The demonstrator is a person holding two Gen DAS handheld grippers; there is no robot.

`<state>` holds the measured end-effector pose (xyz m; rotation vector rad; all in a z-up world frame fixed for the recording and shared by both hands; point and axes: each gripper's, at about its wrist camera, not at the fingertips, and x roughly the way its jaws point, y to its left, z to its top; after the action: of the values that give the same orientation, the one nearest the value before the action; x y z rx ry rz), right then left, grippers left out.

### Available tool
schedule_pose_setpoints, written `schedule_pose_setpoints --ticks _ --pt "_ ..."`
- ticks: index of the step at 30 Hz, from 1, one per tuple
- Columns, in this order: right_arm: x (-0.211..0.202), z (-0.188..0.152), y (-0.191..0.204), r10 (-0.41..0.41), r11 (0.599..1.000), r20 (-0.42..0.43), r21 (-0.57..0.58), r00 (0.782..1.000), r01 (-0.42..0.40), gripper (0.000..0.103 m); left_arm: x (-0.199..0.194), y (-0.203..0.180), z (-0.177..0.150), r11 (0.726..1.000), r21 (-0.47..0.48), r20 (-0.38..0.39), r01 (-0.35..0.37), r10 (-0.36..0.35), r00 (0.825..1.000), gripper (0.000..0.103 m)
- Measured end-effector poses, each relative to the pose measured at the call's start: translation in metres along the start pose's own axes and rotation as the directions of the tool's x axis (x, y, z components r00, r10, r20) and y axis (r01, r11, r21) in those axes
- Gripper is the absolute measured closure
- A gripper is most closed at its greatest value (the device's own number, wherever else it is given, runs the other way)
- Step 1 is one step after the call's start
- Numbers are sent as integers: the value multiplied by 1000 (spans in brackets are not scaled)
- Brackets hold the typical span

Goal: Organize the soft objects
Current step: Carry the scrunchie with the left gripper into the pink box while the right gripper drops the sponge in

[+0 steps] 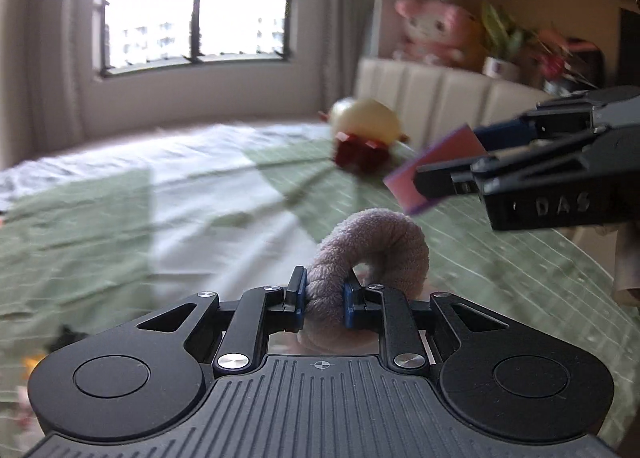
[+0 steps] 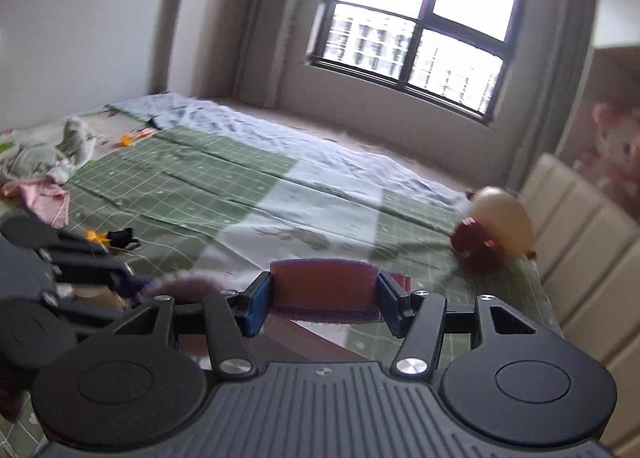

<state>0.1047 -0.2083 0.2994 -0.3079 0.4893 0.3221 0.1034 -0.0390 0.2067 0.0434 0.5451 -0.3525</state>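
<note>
Grey plush loop [image 1: 376,246], part of a soft toy, is clamped between the left gripper [image 1: 323,298] pads, hanging clear above the green checked bedspread [image 1: 100,217]. The right gripper [image 2: 324,298] pinches a red sponge block [image 2: 324,282] across its width. Both are carried in the air, likely toward the yellow toy [image 2: 500,225] near the headboard [image 2: 580,225] for grouping.
</note>
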Motion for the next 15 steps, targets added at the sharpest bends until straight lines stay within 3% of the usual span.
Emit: schedule_pose_setpoints --ticks 3,5,7,9,11,15 --pt "6 -13 -23 23 997 -10 79 1000 -22 47 35 -19 -6 998 -26 -56 55 -56 997 82" --pt "15 -22 -31 41 992 -21 121 999 -38 47 60 -19 -13 987 -95 -92 126 -135 987 78" --pt "32 -31 -35 64 986 -35 157 997 -58 47 96 -8 -29 952 -229 -165 202 -243 956 75" --pt "57 -41 -36 108 972 -60 218 992 -92 46 131 -1 -50 941 -295 -277 162 -247 929 77" --pt "77 -57 -34 179 946 -91 290 980 -146 43 148 3 -68 956 -274 -315 99 -187 931 77" --pt "105 -89 -31 234 910 -162 385 959 -157 43 129 12 -73 963 -228 -249 145 -202 947 77"
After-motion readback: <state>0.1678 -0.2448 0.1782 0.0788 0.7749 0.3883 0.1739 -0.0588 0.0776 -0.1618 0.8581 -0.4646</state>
